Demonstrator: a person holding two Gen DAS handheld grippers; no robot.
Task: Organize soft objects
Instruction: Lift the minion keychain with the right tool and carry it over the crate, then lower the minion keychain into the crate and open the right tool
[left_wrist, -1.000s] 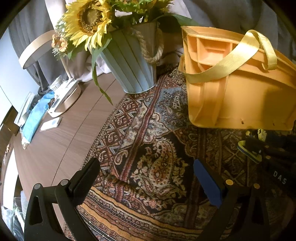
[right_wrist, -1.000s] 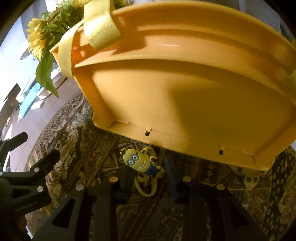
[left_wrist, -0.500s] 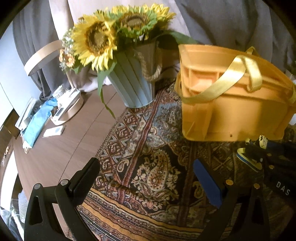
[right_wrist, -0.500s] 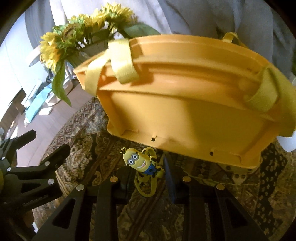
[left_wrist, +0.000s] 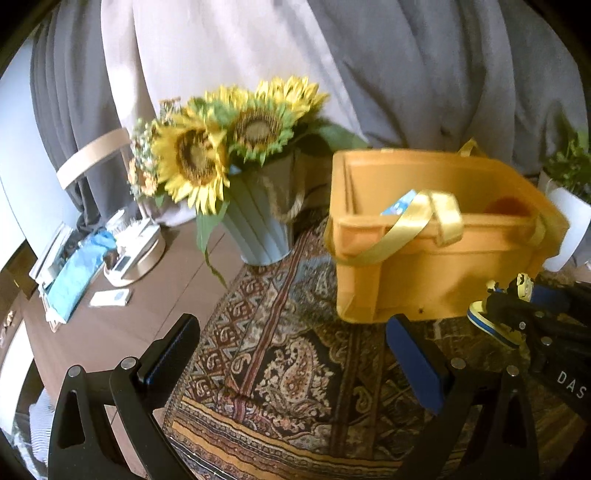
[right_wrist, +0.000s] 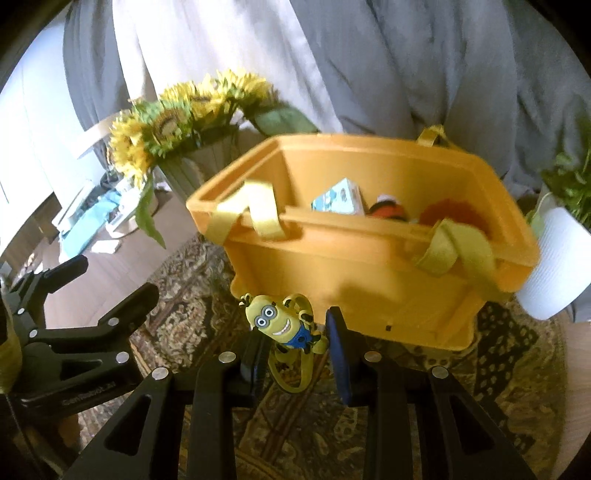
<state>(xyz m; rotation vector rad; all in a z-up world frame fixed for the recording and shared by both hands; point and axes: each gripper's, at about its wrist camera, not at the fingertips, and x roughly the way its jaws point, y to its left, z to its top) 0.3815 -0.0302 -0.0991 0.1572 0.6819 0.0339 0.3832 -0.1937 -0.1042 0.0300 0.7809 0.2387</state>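
My right gripper is shut on a small yellow minion toy with blue overalls and a yellow loop, held above the rug in front of the orange basket. The basket has yellow fabric handles and holds a pale blue box and orange soft things. In the left wrist view my left gripper is open over the patterned rug, with nothing between its fingers. The basket stands ahead and to its right, and the minion toy shows at the right edge in the other gripper.
A grey vase of sunflowers stands left of the basket on a brown wooden table. A white round device, blue cloth and a small card lie far left. A white plant pot stands right of the basket. Grey curtains hang behind.
Both grippers have risen and tipped up, so the basket's rim and inside now show. The minion toy has stayed gripped in the right gripper. The left gripper has stayed open.
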